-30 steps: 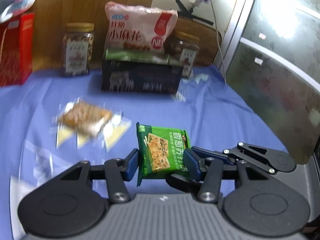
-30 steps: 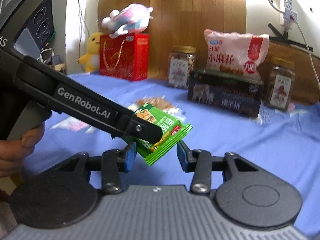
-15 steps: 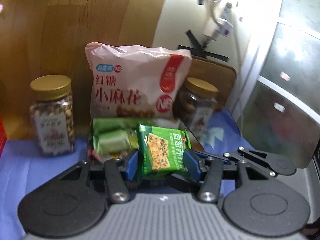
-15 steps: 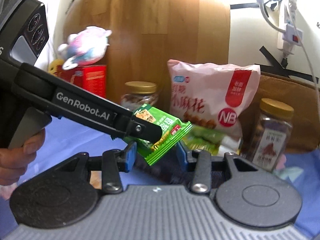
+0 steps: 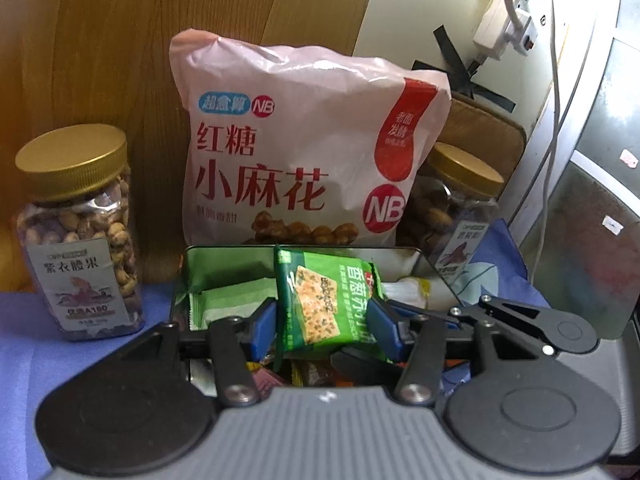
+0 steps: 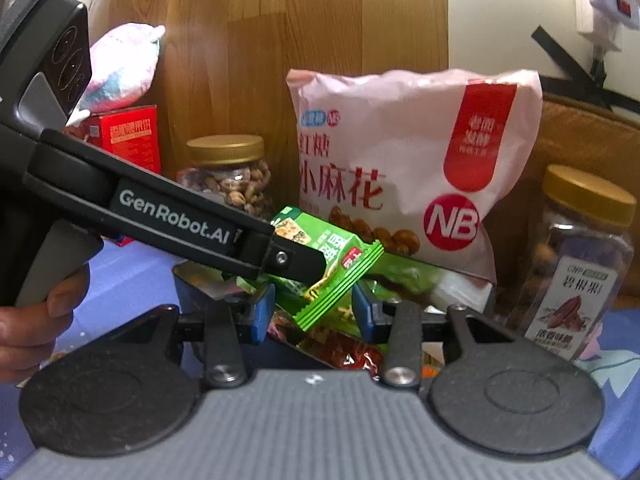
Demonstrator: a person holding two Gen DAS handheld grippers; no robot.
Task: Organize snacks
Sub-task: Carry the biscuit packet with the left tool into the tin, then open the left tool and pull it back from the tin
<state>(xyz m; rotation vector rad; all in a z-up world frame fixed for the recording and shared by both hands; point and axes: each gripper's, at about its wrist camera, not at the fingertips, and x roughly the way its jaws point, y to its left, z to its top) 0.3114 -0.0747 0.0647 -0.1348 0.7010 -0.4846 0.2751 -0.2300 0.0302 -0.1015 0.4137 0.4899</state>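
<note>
Left tool (image 5: 322, 322) gripping a green cracker packet (image 5: 326, 304) above the open tin (image 5: 224, 264).
The right tool (image 6: 314, 310) stood open, empty, just beneath the packet; a pink snack bag (image 5: 304, 140) stood behind the tin.

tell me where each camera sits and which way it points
Left wrist: on the left gripper, looking along its fingers at the open tin and pink bag; its own fingers clamp the green cracker packet.
Right wrist: on the right gripper, open, facing the same bag; the left gripper and a hand show at left.
Shared: packet, bag, tin, both nut jars.
</note>
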